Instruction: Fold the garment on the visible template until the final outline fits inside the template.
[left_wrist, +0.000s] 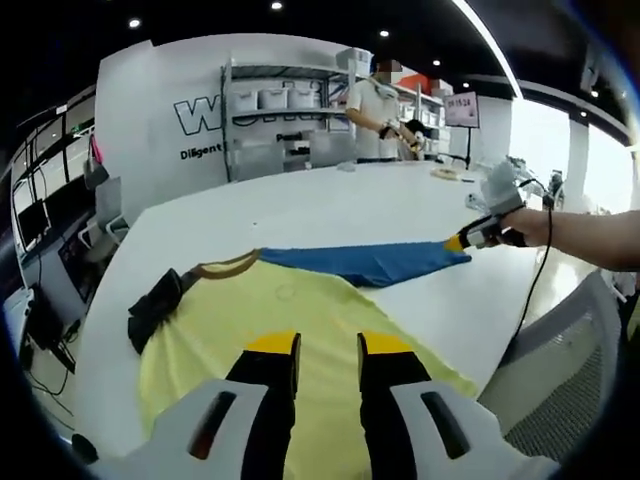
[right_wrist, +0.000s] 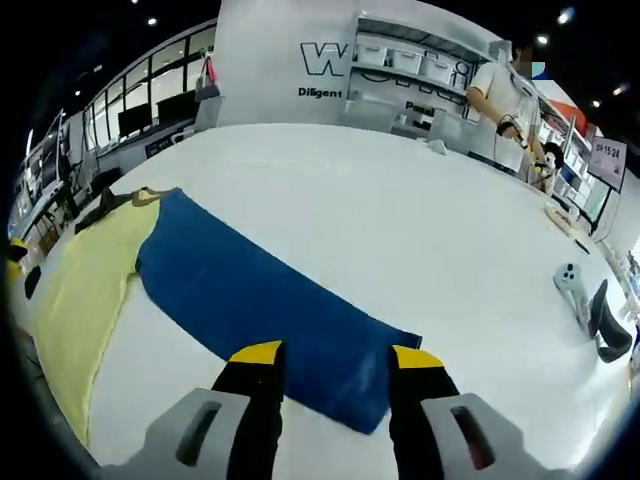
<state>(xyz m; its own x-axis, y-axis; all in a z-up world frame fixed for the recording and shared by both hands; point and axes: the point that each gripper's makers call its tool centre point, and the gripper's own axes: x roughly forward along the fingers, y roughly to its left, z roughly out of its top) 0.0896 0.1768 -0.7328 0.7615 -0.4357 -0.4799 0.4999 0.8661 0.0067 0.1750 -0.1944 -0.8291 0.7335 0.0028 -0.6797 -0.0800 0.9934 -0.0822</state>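
On the white surface (right_wrist: 400, 220): yellow-and-blue garment (left_wrist: 300, 320), spread. Left gripper (left_wrist: 328, 345) jaws released above yellow; right gripper (right_wrist: 330, 357) jaws released over blue end. Risk: a one-layer pinch skews the fold.

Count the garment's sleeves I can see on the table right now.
1. A blue sleeve lies stretched flat across the white table, its cuff end at the right claw. The yellow shirt may hide another sleeve on its far side.
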